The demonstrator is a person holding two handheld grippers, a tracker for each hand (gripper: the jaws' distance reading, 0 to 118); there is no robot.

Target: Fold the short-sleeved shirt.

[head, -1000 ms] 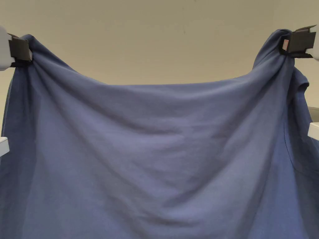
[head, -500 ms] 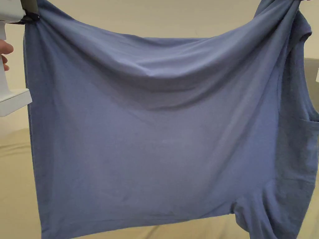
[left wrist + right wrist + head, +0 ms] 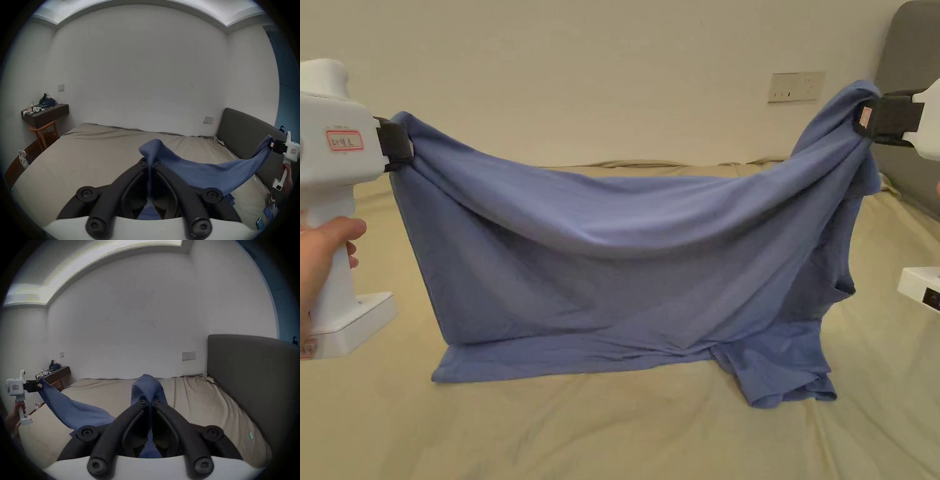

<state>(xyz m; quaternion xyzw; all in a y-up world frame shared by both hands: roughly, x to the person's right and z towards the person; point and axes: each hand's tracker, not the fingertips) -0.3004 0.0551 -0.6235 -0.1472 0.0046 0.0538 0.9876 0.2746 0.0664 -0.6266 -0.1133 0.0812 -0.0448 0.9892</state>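
Observation:
A blue short-sleeved shirt (image 3: 625, 250) hangs spread between both grippers over a beige bed (image 3: 612, 431). Its lower edge and a bunched sleeve (image 3: 787, 375) rest on the sheet. My left gripper (image 3: 403, 145) is shut on the shirt's upper left corner, and its own view shows cloth (image 3: 152, 154) pinched between the black jaws of the left gripper (image 3: 150, 164). At the upper right my right gripper (image 3: 865, 119) is shut on the other corner. In its own view the right gripper (image 3: 150, 401) clamps a fold of blue cloth (image 3: 146, 386).
A grey headboard (image 3: 909, 94) stands at the right of the bed, and a wall socket (image 3: 797, 86) sits on the wall behind. A dark shelf with small items (image 3: 45, 112) and a wooden chair (image 3: 43, 134) stand past the bed's far left corner.
Both grippers have come down with the shirt. Its bottom edge, which hung free above the bed half a second ago, now lies on the sheet.

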